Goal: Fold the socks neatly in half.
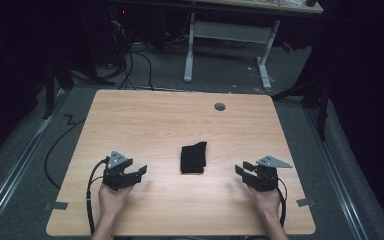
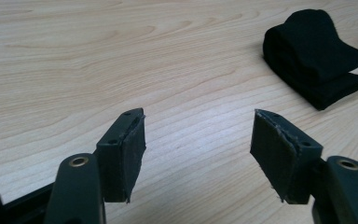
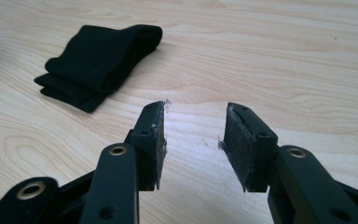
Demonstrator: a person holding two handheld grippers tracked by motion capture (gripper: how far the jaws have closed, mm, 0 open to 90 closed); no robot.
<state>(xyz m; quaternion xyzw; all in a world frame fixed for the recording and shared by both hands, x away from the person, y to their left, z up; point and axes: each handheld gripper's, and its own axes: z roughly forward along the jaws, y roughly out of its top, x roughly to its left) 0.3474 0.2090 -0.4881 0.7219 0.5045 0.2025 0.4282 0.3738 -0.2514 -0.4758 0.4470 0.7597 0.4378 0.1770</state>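
I am seeing a folded black sock (image 1: 193,157) lying midway between the table's (image 1: 145,115) side edges, nearer the near edge. No label or writing is showing on it. The left gripper (image 1: 141,170) is hovering near the near-left corner, jaws spread, gripping nothing. The right gripper (image 1: 242,167) is hovering toward the near-right corner, jaws likewise parted and empty.

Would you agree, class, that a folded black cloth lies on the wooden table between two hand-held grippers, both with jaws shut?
Not quite. The folded black cloth does lie on the wooden table between them, but both the left hand-held gripper and the right hand-held gripper have their jaws open and empty, as each gripper view shows.
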